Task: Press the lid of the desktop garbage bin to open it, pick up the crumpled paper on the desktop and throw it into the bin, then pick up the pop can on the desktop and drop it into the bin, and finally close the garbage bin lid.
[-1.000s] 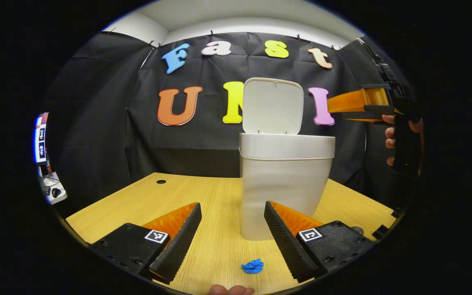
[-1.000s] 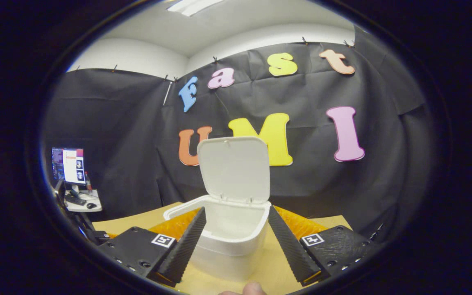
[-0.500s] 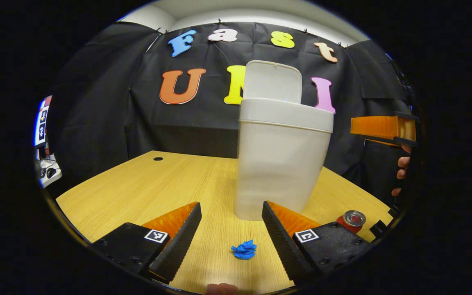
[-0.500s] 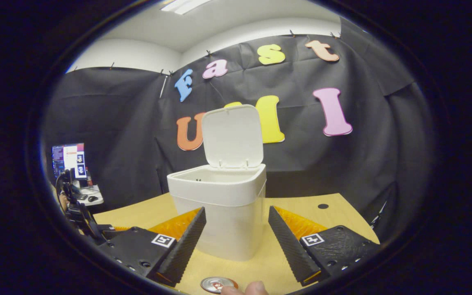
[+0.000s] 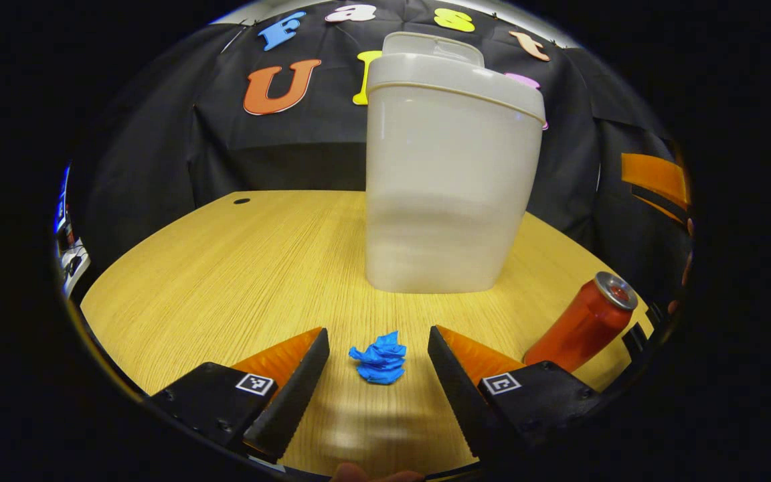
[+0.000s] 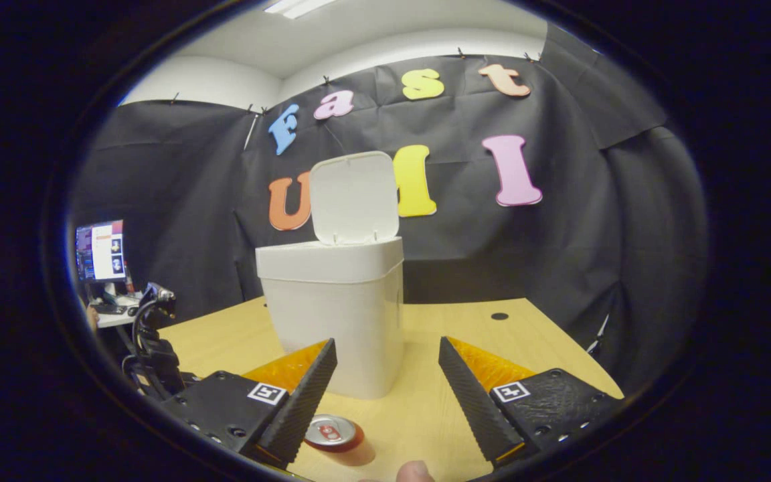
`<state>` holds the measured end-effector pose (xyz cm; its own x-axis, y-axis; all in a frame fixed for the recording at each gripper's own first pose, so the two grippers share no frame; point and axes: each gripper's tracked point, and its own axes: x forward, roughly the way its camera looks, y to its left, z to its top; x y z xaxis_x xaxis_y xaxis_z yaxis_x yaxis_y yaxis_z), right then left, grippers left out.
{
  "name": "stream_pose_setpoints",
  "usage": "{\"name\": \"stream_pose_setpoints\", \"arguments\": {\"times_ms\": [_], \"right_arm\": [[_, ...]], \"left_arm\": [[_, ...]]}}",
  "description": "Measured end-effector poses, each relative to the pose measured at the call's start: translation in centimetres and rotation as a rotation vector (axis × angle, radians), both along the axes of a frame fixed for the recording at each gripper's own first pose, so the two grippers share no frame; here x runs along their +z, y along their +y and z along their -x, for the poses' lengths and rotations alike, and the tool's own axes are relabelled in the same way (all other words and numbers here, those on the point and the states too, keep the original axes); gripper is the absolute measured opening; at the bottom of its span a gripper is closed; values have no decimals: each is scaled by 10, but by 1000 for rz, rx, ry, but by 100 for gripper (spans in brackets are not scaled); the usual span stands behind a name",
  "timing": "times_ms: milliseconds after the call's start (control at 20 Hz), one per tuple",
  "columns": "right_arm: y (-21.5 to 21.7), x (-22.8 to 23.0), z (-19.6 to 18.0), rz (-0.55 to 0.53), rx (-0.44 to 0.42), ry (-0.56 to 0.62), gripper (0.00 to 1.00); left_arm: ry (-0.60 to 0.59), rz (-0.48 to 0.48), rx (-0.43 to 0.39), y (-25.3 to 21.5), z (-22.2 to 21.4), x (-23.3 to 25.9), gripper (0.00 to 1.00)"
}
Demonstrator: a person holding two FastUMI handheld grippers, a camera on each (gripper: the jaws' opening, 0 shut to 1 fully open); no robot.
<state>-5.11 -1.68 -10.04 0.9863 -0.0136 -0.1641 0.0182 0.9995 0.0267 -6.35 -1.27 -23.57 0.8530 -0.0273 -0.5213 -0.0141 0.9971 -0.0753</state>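
In the left gripper view, the left gripper (image 5: 375, 348) hangs low over the worktop (image 5: 238, 268) with jaws spread wide and empty, the blue crumpled paper (image 5: 379, 356) lying between them, untouched. Behind stands the white bin (image 5: 449, 181) (lid (image 6: 353, 195) upright), the red pop can (image 5: 583, 323) to its right. The right gripper (image 6: 385, 375) gapes equally wide, empty.

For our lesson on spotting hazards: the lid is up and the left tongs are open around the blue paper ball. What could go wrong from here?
1. The crumpled paper is small and lies low between the left tongs; closing too high could miss it.
2. The pop can stands close beside them, so a sideways swing might topple it.
3. The lid stands upright; a bump could shut the bin.
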Motion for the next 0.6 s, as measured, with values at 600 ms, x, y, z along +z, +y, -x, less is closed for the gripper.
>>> {"name": "stream_pose_setpoints", "arguments": {"times_ms": [600], "right_arm": [[-11,-41,22,-87,-41,49,96]], "left_arm": [[80,-80,19,16,-4,-14,70]]}}
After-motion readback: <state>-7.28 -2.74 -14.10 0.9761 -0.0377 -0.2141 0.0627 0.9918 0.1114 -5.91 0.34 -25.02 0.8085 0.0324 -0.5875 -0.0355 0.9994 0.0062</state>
